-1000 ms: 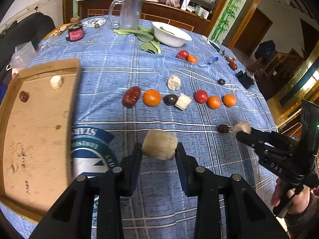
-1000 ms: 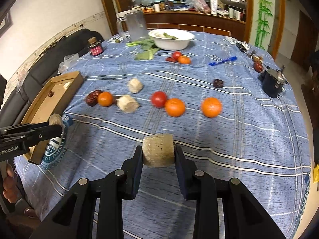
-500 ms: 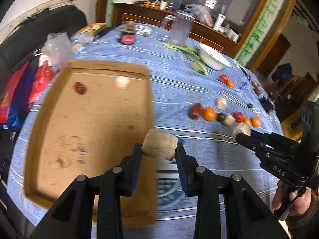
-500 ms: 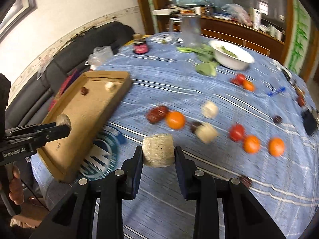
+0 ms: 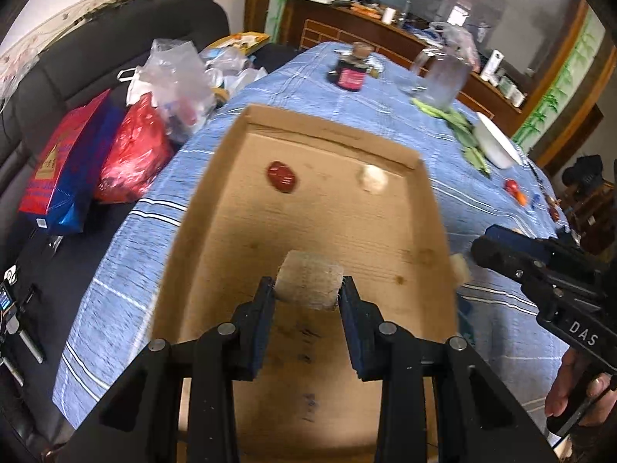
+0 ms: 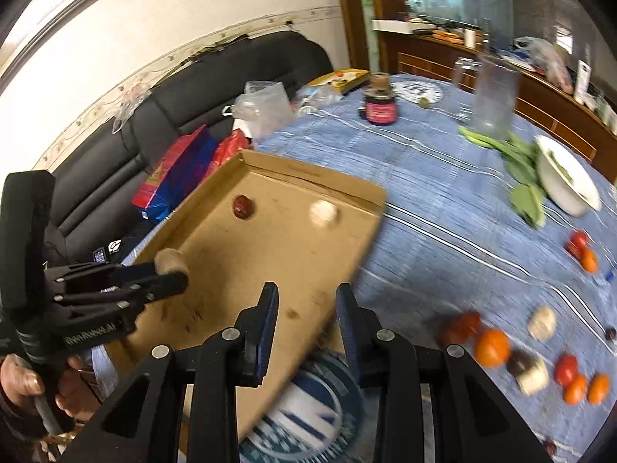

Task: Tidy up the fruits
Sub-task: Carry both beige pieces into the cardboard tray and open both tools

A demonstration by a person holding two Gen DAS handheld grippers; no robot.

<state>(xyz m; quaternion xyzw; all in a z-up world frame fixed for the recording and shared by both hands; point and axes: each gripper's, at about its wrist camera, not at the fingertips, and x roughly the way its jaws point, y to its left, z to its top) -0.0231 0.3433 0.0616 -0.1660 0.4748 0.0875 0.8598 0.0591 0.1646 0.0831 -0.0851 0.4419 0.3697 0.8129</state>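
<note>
Clearly, the left gripper [image 5: 308,289] clamps a pale beige, rough-sided cylindrical chunk [image 5: 310,285] above the cardboard tray [image 5: 331,131], where a glossy red date [image 5: 282,176] and a whitish piece [image 5: 372,179] lie. Whether the right gripper [image 6: 306,289] grips anything, I cannot tell.

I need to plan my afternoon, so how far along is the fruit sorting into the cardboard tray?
Early. Done: only a red date and a pale chunk lie in the cardboard tray. In hand: the left gripper holds a beige chunk over the tray; the right gripper seems to carry another piece, though its own view shows none. Left: many fruits on the tablecloth.
</note>
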